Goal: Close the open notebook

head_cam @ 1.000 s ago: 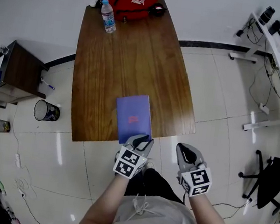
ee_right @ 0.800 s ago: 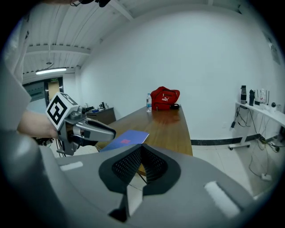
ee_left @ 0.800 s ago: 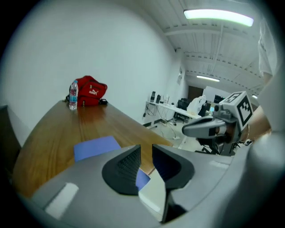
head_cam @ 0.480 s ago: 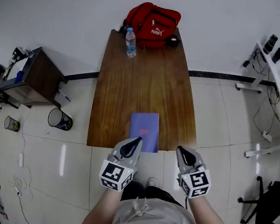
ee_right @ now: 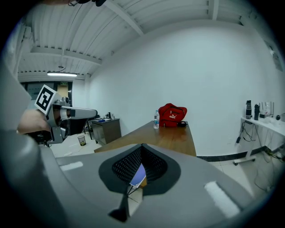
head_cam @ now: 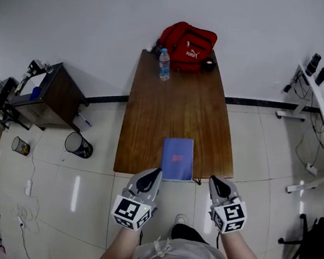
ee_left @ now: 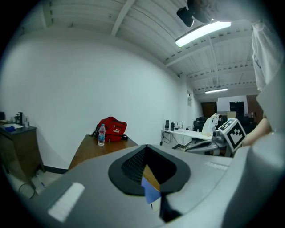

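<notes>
A: Fig.: where's the notebook [head_cam: 177,159]?
B: Flat on the table [head_cam: 171,98], near edge, cover shut. L gripper [head_cam: 154,174] & R gripper [head_cam: 216,182]: jaws together, empty, held clear of it, prob. because nothing's left to grip.

Closed blue notebook [head_cam: 177,159] on wooden table [head_cam: 175,107]

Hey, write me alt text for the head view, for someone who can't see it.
A closed purple notebook lies at the near edge of a wooden table. The person's left claw and right claw, both shut and empty, hang over the tiled floor just short of that edge. A red bag and water bottle stand at the far end.
</notes>
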`<state>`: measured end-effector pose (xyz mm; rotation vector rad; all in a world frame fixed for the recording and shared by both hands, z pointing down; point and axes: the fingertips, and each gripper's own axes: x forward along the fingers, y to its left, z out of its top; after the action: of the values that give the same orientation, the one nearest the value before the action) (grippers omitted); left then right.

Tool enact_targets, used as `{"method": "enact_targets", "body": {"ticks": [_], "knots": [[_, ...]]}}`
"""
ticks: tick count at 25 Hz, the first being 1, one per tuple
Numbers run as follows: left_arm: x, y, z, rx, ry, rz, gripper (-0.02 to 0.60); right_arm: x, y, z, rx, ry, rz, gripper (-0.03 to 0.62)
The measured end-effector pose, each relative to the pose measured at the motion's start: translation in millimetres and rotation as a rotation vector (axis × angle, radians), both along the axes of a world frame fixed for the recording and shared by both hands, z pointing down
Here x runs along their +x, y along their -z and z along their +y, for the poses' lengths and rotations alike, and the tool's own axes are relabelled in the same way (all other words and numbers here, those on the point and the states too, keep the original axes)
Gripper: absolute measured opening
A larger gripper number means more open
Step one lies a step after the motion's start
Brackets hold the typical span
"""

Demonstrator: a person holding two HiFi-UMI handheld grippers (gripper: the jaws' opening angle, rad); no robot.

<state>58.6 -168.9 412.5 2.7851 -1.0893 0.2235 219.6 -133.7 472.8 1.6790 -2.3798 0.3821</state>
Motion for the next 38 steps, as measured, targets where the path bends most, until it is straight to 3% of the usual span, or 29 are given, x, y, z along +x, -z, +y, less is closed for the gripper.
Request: {"method": "enact_targets", "body": {"ticks": [11,21,29,38], "knots": [[-95,-1,108,-0.005,0.018,0.035,0.006,-94,2,103,0.006,0.024,0.02,0.006],[-172,23,214,0.059,-0.015,0.057,0.006,-174,49,211,0.122,0.018,0.071,0.006],[-193,16,268,0.025,-0.053,0.071,0.006,-207,42,278,0.085,-0.012,0.069,0.006],[-188,24,288,0.029,-0.065,0.077,0.006,-223,43,298,0.07,0.012,0.044,0.006]]}}
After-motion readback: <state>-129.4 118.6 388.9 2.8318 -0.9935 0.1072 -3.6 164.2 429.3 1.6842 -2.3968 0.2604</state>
